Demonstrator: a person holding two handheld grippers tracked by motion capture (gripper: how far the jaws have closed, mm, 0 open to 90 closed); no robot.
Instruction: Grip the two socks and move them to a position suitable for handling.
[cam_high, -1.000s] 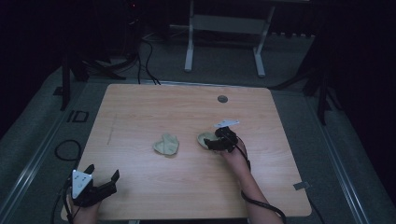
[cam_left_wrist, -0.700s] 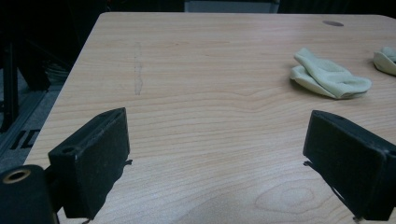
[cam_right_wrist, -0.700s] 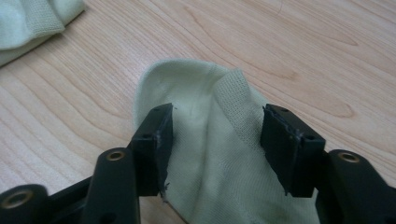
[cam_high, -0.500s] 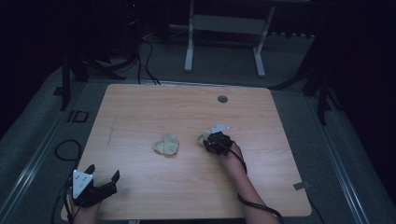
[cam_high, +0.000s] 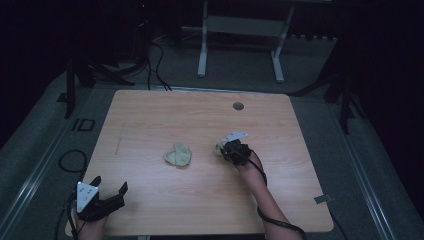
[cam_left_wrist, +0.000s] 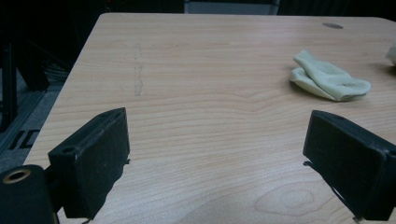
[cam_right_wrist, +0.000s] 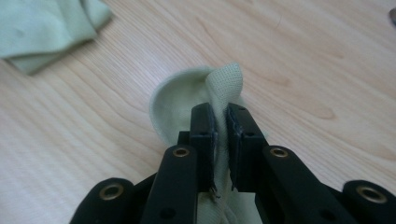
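Now the right gripper (cam_right_wrist: 220, 123) sits low on the table (cam_high: 150, 120), forearm reaching in behind it — its jaws have just closed, pinching a fold of pale green sock (cam_right_wrist: 180, 100). Seemingly another sock (cam_high: 178, 154) lies left; left gripper (cam_left_wrist: 215, 158) gapes, unmoved.

Black two-jaw left gripper (cam_high: 107, 192), right gripper (cam_right_wrist: 220, 135) — brass-ringed screw holes, grey three-cornered plates, trailing black cables

a dim lab: lone wooden table (cam_high: 150, 120), metal stand (cam_high: 240, 30), floor cables (cam_high: 160, 60).
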